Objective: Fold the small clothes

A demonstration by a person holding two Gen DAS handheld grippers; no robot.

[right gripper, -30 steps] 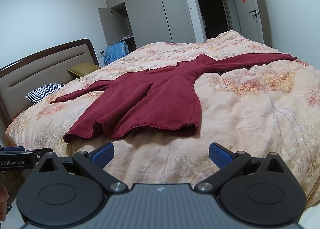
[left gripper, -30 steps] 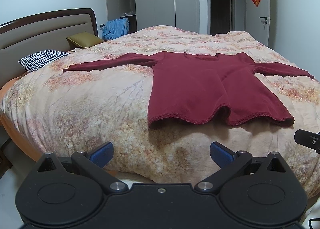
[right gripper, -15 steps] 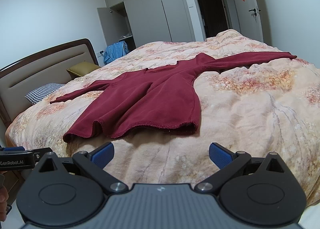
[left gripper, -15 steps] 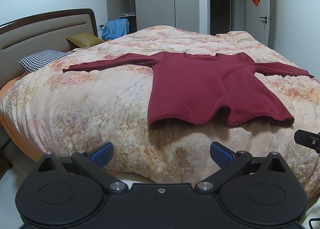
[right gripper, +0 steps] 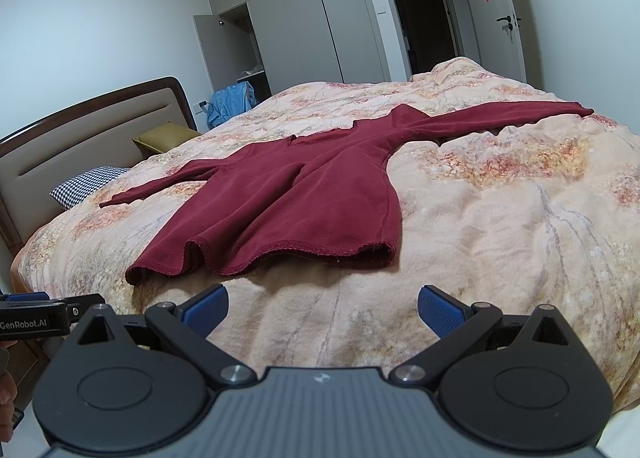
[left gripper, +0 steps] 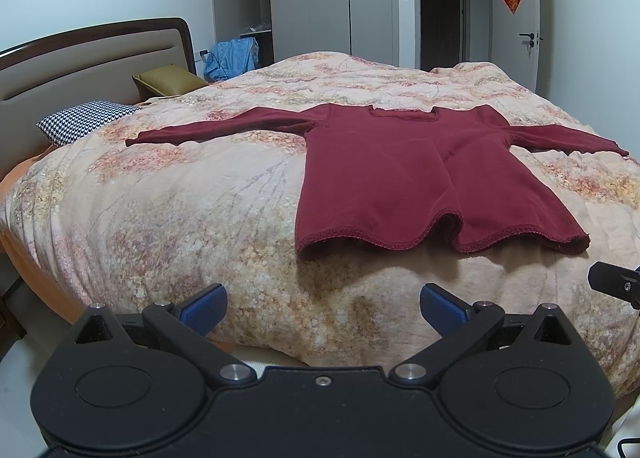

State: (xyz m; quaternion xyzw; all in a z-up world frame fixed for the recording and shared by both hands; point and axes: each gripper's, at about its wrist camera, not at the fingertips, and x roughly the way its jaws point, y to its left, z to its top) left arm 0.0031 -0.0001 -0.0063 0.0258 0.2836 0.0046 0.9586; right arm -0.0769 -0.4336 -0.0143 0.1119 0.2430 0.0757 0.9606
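Bedroom, with a floral quilt (left gripper: 168, 218) covering the bed. On it a red top (left gripper: 400, 182) lies flat, sleeves stretched out left and right, hem toward both grippers and collar away. From the left gripper (left gripper: 322, 308) the hem sits ahead and to the right; from the right gripper (right gripper: 322, 308) it sits ahead and to the left, about equally near. Both spread wide, holding nothing, short of the cloth.

My left gripper (left gripper: 322, 308) and right gripper (right gripper: 322, 308) are black, with blue ribbed fingertip pads (right gripper: 438, 310) and silver pivot screws (left gripper: 235, 371).
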